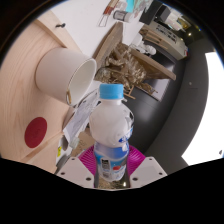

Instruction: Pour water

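Observation:
A clear plastic water bottle (pixel 111 125) with a blue cap and blue label stands between my fingers, tilted so its cap points toward a white paper cup (pixel 64 72). My gripper (pixel 111 165) is shut on the bottle's lower body, the magenta pads (pixel 92 160) pressing it from both sides. The cup lies beyond the bottle on the round wooden table (pixel 40 110), its open mouth facing the cap. The cap is still on, close to the cup's rim but apart from it.
A red round mark (pixel 36 130) sits on the tabletop beside the bottle. Past the table's edge are a wooden chair or rack (pixel 125 65), cardboard boxes (pixel 160 42) and a dark floor (pixel 180 105). A white wall lies at the far end.

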`<action>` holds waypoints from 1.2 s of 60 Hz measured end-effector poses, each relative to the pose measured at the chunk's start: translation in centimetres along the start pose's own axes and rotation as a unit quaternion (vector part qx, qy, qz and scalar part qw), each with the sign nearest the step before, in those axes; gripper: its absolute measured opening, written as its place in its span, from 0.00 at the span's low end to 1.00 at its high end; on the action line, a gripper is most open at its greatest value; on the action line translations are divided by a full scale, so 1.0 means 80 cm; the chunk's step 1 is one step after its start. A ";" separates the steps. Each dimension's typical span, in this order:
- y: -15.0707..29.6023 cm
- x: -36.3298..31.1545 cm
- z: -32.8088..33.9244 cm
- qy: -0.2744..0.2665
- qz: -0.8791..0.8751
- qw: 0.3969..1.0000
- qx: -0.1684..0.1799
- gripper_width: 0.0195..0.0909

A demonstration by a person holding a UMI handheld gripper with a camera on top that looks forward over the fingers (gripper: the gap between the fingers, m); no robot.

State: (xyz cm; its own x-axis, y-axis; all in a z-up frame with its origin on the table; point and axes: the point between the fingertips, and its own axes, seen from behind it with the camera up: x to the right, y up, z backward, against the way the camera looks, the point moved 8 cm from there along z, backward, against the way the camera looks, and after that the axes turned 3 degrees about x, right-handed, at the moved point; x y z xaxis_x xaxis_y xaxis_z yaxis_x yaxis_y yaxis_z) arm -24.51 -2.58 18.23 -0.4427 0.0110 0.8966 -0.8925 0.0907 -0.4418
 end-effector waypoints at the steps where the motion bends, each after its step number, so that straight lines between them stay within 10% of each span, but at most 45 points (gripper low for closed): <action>1: 0.002 -0.001 0.000 0.002 -0.002 1.000 0.001 0.21; 18: -0.020 0.014 0.014 0.067 -0.287 0.955 -0.029 0.21; 45: -0.023 -0.088 0.019 0.192 -0.788 0.582 -0.060 0.22; 72: -0.003 -0.141 0.020 0.188 -0.828 0.526 -0.045 0.43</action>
State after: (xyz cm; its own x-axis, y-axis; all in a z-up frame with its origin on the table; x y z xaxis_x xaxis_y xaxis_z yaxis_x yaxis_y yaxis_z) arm -19.48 -4.36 8.19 0.9993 0.0362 -0.0008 -0.0113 0.3321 0.9432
